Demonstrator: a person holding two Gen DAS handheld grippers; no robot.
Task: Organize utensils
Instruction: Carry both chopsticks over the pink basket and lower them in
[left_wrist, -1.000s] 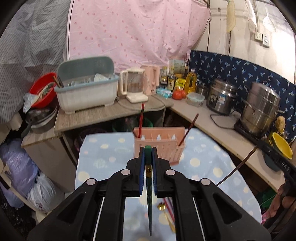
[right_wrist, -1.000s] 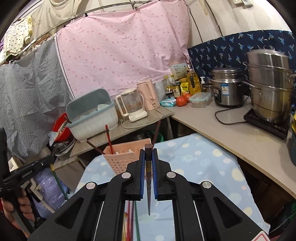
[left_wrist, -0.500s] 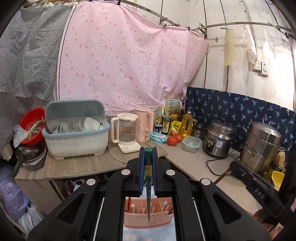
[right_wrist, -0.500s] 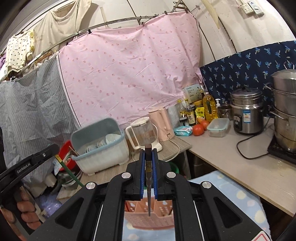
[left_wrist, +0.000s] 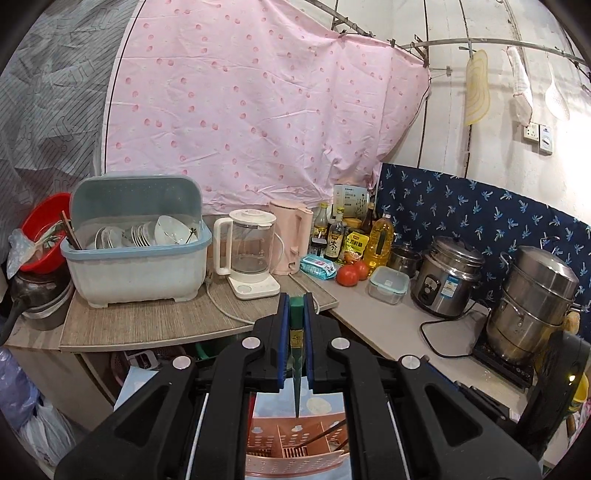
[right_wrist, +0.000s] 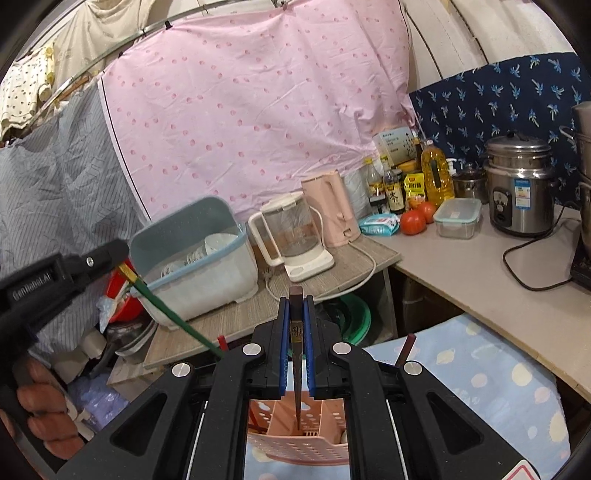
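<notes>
My left gripper (left_wrist: 296, 310) is shut on a green chopstick (left_wrist: 296, 354) that hangs tip-down over the pink utensil holder (left_wrist: 295, 448). My right gripper (right_wrist: 296, 306) is shut on a dark brown chopstick (right_wrist: 296, 365), its tip just above a compartment of the same pink holder (right_wrist: 299, 439). The holder stands on a blue dotted tablecloth (right_wrist: 480, 373) and has several chopsticks in it: a brown one (left_wrist: 328, 432), a red one (right_wrist: 221, 341) and a dark red one (right_wrist: 404, 350). The left gripper with its green chopstick (right_wrist: 173, 314) also shows at the left of the right wrist view.
Behind the table a low shelf carries a blue-grey dish rack (left_wrist: 136, 254), a glass kettle (left_wrist: 251, 258) and a pink kettle (left_wrist: 291, 236). The counter at right holds bottles, tomatoes (left_wrist: 349, 273), a rice cooker (left_wrist: 448, 280) and a steel steamer pot (left_wrist: 535, 306).
Both grippers have risen and come over the pink holder, chopsticks now pointing down into it. The holder has slid from mid-frame to the bottom of both views.
</notes>
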